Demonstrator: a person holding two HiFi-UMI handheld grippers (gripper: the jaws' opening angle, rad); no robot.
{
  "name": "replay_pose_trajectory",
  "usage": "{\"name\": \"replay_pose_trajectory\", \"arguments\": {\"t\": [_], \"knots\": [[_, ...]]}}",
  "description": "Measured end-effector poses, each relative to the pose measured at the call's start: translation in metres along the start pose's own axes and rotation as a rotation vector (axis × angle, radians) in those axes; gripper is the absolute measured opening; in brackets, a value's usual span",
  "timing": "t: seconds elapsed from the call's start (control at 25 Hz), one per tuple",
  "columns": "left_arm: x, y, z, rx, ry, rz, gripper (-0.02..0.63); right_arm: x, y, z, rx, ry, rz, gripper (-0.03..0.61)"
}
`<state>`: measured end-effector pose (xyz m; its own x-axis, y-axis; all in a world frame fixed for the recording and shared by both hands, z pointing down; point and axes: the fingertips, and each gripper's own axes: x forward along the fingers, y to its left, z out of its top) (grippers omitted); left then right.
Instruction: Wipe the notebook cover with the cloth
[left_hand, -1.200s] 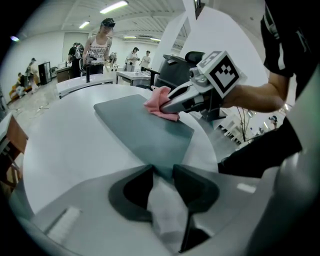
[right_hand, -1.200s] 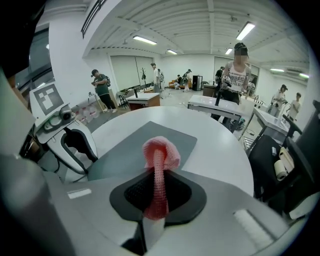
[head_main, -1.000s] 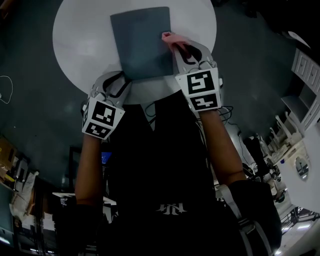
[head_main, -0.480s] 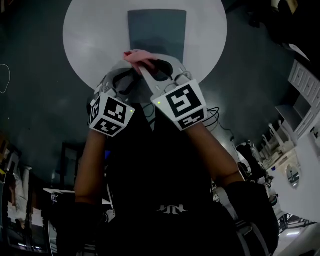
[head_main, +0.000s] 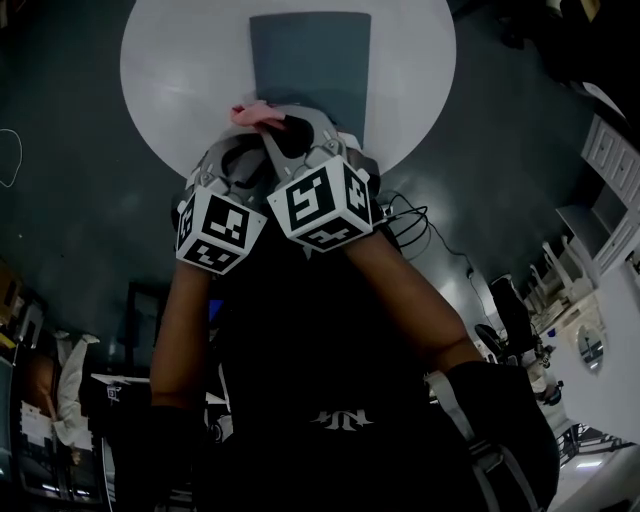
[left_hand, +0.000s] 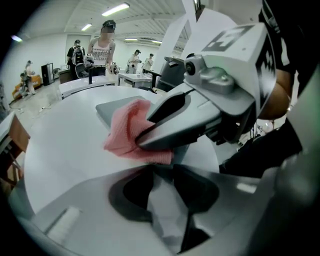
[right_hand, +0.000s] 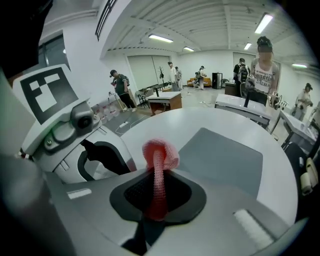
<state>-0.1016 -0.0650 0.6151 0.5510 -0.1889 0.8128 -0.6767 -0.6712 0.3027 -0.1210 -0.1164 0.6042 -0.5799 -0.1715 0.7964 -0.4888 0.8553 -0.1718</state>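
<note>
Notebook (head_main: 310, 60), grey-blue and closed, is seen lying flat on the round white table (head_main: 180, 70), towards its far side, with one short edge turned to the person. The pink cloth (head_main: 256, 113) is held by the right gripper (head_main: 278, 126), whose jaws are closed on it. In the right gripper view a waffle-textured strip of the cloth is pinched between the dark pads, and a bunched end stands out past the tips. That bunch is placed at the near left corner of the notebook. Whether it touches the cover or the table cannot be told.

The right gripper is reached across in front of the body, so that its marker cube sits just beside that of the left gripper (head_main: 240, 160). The left gripper is held low over the near edge of the table, just below and to the left of the cloth. Its jaws are drawn almost together, with only a narrow pale sliver between the pads, and nothing is held in them.

People (right_hand: 263, 65) and desks are visible in the room beyond.
</note>
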Motion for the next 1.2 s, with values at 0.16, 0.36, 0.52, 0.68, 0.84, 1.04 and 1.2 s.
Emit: {"name": "replay_pose_trajectory", "arguments": {"t": [0.16,0.36,0.52,0.68,0.84,1.04,1.2], "knots": [[-0.002,-0.001,-0.001,0.002,0.005,0.004,0.130,-0.007,-0.008,-0.009,0.018,-0.003,-0.004,0.034],[0.000,-0.003,0.003,0.010,0.013,0.012,0.132,-0.026,-0.031,-0.025,0.039,-0.007,-0.030,0.034],[0.004,-0.006,0.006,0.012,0.028,0.022,0.133,-0.040,-0.047,-0.041,0.049,-0.004,-0.053,0.034],[0.010,-0.010,0.006,0.006,0.032,0.031,0.133,-0.051,-0.061,-0.057,0.057,-0.003,-0.072,0.034],[0.010,-0.012,0.007,0.006,0.035,0.035,0.133,-0.063,-0.073,-0.069,0.072,0.006,-0.098,0.034],[0.010,-0.011,0.006,0.012,0.035,0.029,0.133,-0.074,-0.086,-0.082,0.086,0.026,-0.137,0.034],[0.007,-0.011,0.007,0.029,0.041,0.019,0.133,-0.086,-0.100,-0.099,0.137,0.083,-0.194,0.034]]}}
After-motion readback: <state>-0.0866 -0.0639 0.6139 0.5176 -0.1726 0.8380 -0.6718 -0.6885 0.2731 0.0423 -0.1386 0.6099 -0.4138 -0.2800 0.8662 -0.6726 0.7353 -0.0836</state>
